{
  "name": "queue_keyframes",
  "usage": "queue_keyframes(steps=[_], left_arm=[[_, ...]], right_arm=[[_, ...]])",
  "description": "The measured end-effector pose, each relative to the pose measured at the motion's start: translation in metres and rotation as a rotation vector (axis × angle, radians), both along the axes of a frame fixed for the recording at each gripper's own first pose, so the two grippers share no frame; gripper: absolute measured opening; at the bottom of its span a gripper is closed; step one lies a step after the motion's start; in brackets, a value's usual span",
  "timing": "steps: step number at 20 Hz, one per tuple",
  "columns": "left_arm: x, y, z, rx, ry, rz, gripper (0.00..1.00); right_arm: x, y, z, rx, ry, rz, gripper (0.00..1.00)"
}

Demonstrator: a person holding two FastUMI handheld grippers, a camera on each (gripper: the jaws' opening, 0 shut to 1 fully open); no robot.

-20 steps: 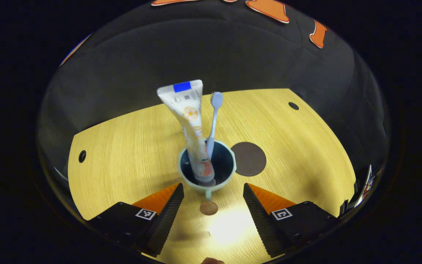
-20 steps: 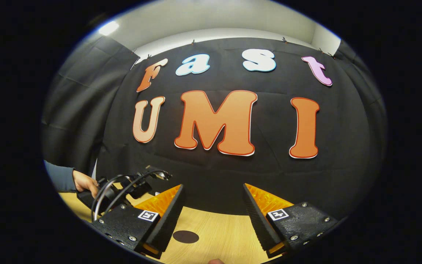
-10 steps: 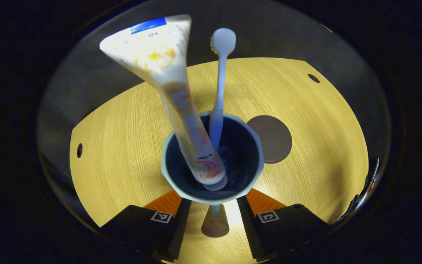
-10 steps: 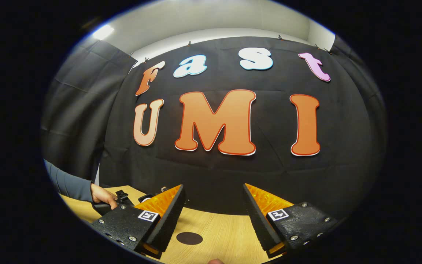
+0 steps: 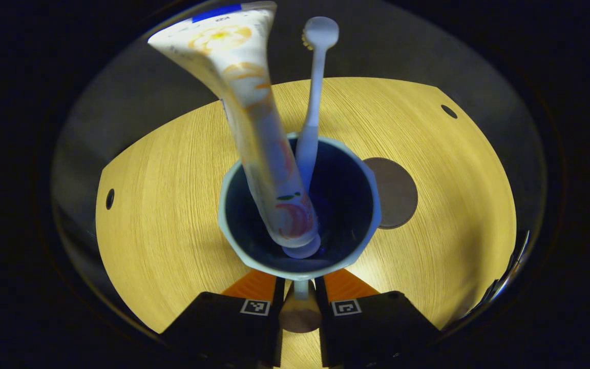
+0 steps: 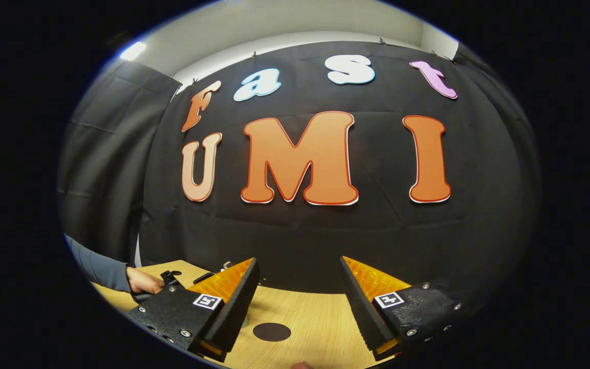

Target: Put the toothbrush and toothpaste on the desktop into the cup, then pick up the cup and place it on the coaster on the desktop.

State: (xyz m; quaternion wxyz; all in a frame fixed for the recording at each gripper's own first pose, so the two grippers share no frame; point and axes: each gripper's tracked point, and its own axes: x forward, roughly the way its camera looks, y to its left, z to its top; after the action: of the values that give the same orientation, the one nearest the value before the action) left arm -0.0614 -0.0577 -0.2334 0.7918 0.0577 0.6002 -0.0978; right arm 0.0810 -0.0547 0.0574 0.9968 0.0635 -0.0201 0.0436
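Now the left gripper (image 5: 297,302), bottom centre of the left gripper view, has its fingers drawn close on the thin handle (image 5: 300,289) of the pale blue-green faceted cup w/ dark blue inside (image 5: 233,225); they look clamped on it, tho the contact itself is partly hidden under the rim. Cup sits dead ahead of the fingers, mid-frame, w/ the white printed toothpaste tube (image 5: 254,118) standing cap-down in it and leaning to upper left, and the light blue toothbrush (image 5: 313,97) upright beside it, head at top of frame. Both long axes run up out of the cup, so any tilt in the lift could tip them out. The dark brown round coaster (image 5: 397,192) lies just right of the cup, partly hidden behind the rim; the carry is prob. a short shift to frame right, and the left gripper is clearly the nearer one. Surface is a light wood-grain desktop (image 5: 162,205) w/ small dark holes near its edges, black cloth wall behind. In the right gripper view the right gripper (image 6: 300,302) hangs w/ fingers wide apart, empty, over the desktop's near part, the coaster (image 6: 271,331) low between them; a hand (image 6: 141,281) and grey sleeve at lower left.
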Motion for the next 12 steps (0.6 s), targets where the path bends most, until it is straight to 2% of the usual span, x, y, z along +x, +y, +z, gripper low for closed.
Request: queue_keyframes(steps=[3, 4, 7, 11, 12], left_arm=[[-0.023, 0.023, 0.019, -0.007, -0.016, 0.015, 0.29], [-0.032, 0.023, 0.012, -0.007, -0.015, 0.02, 0.29], [-0.023, 0.02, 0.01, -0.008, -0.024, 0.022, 0.29], [-0.002, 0.015, 0.047, -0.008, -0.058, 0.0, 0.29], [0.002, 0.011, 0.058, -0.006, -0.066, -0.007, 0.25]], right_arm=[[0.001, -0.006, -0.001, 0.012, 0.006, -0.017, 0.93], [0.002, -0.009, -0.002, 0.019, 0.008, -0.025, 0.93], [0.003, -0.013, -0.003, 0.042, 0.017, -0.034, 0.93], [0.002, -0.019, -0.004, 0.064, 0.018, -0.044, 0.93], [0.002, -0.021, -0.003, 0.065, 0.015, -0.045, 0.93]])
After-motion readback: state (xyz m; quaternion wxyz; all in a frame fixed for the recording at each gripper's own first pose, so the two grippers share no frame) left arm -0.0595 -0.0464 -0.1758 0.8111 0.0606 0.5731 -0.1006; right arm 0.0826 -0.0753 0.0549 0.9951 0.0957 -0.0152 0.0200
